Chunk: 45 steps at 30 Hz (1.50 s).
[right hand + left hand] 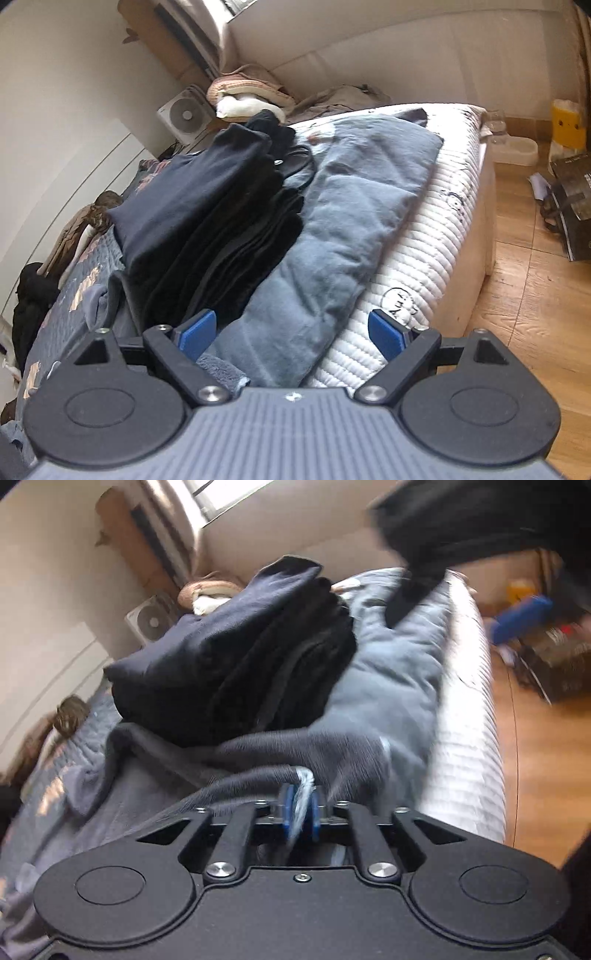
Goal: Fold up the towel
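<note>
Left claw (300, 806) is clamped on a frayed hem of the grey towel (295, 753), low centre; right claw (291, 332) stands apart over the bed (436, 236). Risk: thin pinch slips, towel snags clothes pile (229, 664).

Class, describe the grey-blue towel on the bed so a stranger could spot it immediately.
Find the white quilted mattress. Along its near edge lies the towel, spread lengthwise beside a stack of dark folded clothes. It alone is pale grey-blue and fluffy; its neighbours are navy or black.
</note>
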Available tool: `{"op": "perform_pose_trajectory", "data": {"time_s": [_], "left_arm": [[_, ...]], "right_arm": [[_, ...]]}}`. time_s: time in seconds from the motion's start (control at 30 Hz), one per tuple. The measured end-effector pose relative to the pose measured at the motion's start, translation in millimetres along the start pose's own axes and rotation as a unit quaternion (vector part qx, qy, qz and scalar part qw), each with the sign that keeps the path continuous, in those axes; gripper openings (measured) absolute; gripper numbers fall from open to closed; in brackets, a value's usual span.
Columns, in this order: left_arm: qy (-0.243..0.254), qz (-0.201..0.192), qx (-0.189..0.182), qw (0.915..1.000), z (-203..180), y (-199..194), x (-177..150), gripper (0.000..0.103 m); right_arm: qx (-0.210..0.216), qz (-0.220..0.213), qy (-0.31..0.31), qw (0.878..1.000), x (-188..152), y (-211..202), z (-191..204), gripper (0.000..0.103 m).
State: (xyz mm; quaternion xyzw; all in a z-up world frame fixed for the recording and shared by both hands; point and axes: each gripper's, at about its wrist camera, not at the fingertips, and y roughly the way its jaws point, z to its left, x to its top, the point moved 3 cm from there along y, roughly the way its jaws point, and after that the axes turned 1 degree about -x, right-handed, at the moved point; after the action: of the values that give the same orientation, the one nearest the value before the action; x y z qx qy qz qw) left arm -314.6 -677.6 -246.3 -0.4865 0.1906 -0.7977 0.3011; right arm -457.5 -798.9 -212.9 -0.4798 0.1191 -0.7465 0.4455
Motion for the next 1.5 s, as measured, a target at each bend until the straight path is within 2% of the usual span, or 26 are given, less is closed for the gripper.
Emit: {"op": "perform_pose_trajectory", "data": {"time_s": [0.03,0.07,0.13,0.23,0.37,0.47,0.57,0.63,0.73,0.87,1.0,1.07,1.13,1.23,1.3,1.37,1.43,1.47,1.5], "left_arm": [[0.006,-0.002,0.0,1.0,3,-14,-6,0.046],[0.011,-0.006,0.0,0.9999,7,-31,-14,0.061],[0.02,-0.014,0.004,0.9997,18,-65,-30,0.062],[0.01,-0.017,0.036,0.9992,50,-121,-57,0.062],[-0.068,0.014,0.09,0.9935,123,-191,-119,0.074],[-0.151,0.048,0.117,0.9803,182,-240,-178,0.076],[-0.251,0.086,0.126,0.9558,229,-268,-242,0.076],[-0.322,0.096,0.106,0.9357,252,-282,-284,0.076],[-0.397,0.089,0.081,0.9098,269,-292,-331,0.073],[-0.456,0.078,0.036,0.8857,277,-291,-371,0.063],[-0.484,0.077,-0.004,0.8717,281,-280,-395,0.049],[-0.498,0.074,-0.026,0.8637,285,-274,-405,0.049],[-0.501,0.076,-0.038,0.8613,286,-267,-410,0.05],[-0.5,0.085,-0.052,0.8604,286,-256,-416,0.051],[-0.509,0.079,-0.068,0.8545,286,-252,-421,0.05],[-0.523,0.061,-0.09,0.8452,287,-250,-423,0.049],[-0.533,0.045,-0.121,0.8361,287,-248,-421,0.031],[-0.529,0.044,-0.129,0.8379,286,-247,-420,0.018],[-0.521,0.046,-0.128,0.8428,284,-246,-420,0.018]], "right_arm": [[0.007,0.001,-0.003,1.0,-1,-1,4,0.089],[0.013,0.002,-0.007,1.0,-3,-2,8,0.089],[0.027,0.004,-0.013,1.0,-5,-3,15,0.089],[0.05,0.004,-0.028,0.998,-10,-6,29,0.089],[0.086,0.009,-0.071,0.994,-24,-12,64,0.089],[0.105,0.02,-0.101,0.989,-38,-15,90,0.089],[0.131,0.044,-0.128,0.982,-57,-15,117,0.089],[0.156,0.066,-0.148,0.974,-71,-16,137,0.089],[0.197,0.095,-0.185,0.958,-99,-24,174,0.089],[0.24,0.131,-0.212,0.938,-135,-34,221,0.089],[0.256,0.157,-0.235,0.924,-164,-40,259,0.089],[0.261,0.161,-0.254,0.917,-176,-46,274,0.089],[0.268,0.163,-0.269,0.911,-187,-51,285,0.089],[0.271,0.166,-0.269,0.909,-195,-56,293,0.089],[0.267,0.167,-0.267,0.911,-200,-58,297,0.089],[0.264,0.167,-0.263,0.913,-204,-60,300,0.089],[0.262,0.166,-0.258,0.915,-208,-62,302,0.089],[0.261,0.166,-0.255,0.916,-211,-63,303,0.089],[0.26,0.165,-0.253,0.917,-213,-64,305,0.089]]}}
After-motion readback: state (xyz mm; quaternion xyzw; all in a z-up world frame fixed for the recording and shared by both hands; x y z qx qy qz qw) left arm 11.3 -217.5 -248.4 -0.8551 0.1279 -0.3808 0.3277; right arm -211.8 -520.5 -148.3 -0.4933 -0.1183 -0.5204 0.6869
